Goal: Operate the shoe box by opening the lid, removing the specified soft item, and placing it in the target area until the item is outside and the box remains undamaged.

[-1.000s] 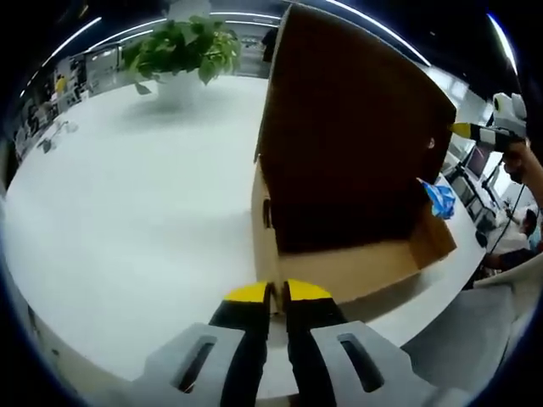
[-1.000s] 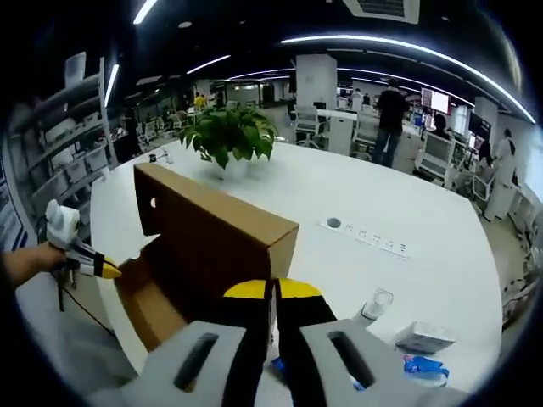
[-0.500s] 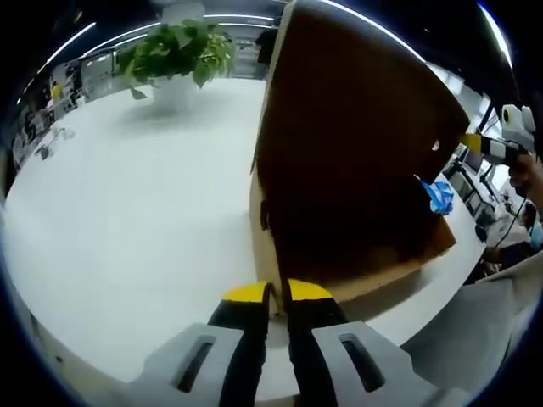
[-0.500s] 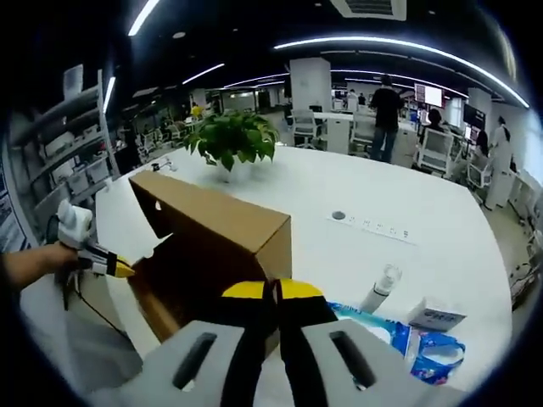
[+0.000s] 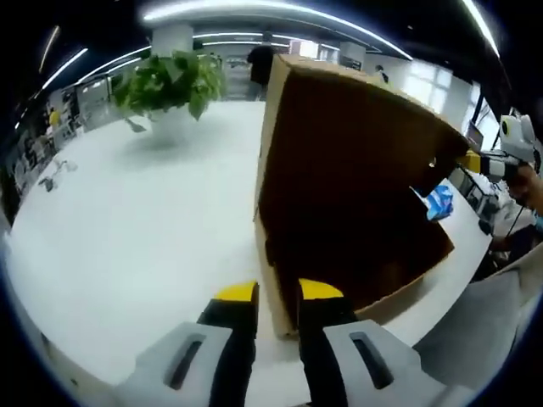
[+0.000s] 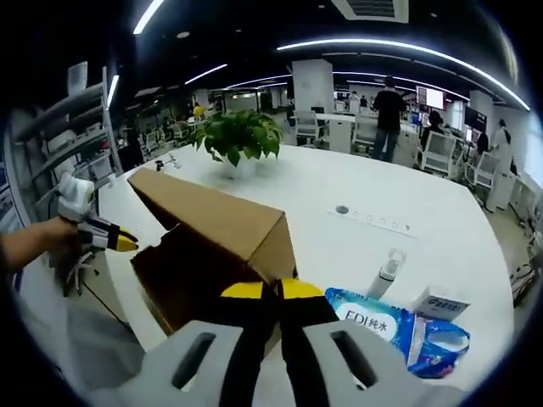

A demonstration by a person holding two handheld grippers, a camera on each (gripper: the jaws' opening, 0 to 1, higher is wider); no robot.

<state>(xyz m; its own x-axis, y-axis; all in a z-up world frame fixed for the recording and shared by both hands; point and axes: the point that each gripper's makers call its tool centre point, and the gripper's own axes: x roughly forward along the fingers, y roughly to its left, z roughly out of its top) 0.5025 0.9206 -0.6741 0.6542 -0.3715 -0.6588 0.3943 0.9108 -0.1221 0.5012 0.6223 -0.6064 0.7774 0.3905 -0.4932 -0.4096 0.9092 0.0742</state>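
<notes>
The brown cardboard shoe box (image 5: pixel 339 288) stands on the white table (image 5: pixel 127 220) with its lid (image 5: pixel 356 144) raised at a slant, and its inside is dark. My left gripper (image 5: pixel 278 292) is open, and the box's near corner wall stands between its jaws. Held by a hand, my right gripper (image 5: pixel 475 161) touches the lid's far edge. In the right gripper view the right gripper (image 6: pixel 271 290) is shut against the lid (image 6: pixel 212 216) at its corner. My left gripper (image 6: pixel 114 242) sits at the box's other end. I cannot see any soft item inside.
A blue wipes packet (image 6: pixel 382 326) lies on the table (image 6: pixel 382 212) beside the box, also seen as the blue packet (image 5: pixel 439 202). A white bottle (image 6: pixel 386 267) and a small white carton (image 6: pixel 439 303) stand near it. A potted plant (image 6: pixel 237 136) stands behind. People and desks are far off.
My left jaws have parted from shut to open around the box corner. The lid has tilted lower over the box, with the right gripper still at its edge.
</notes>
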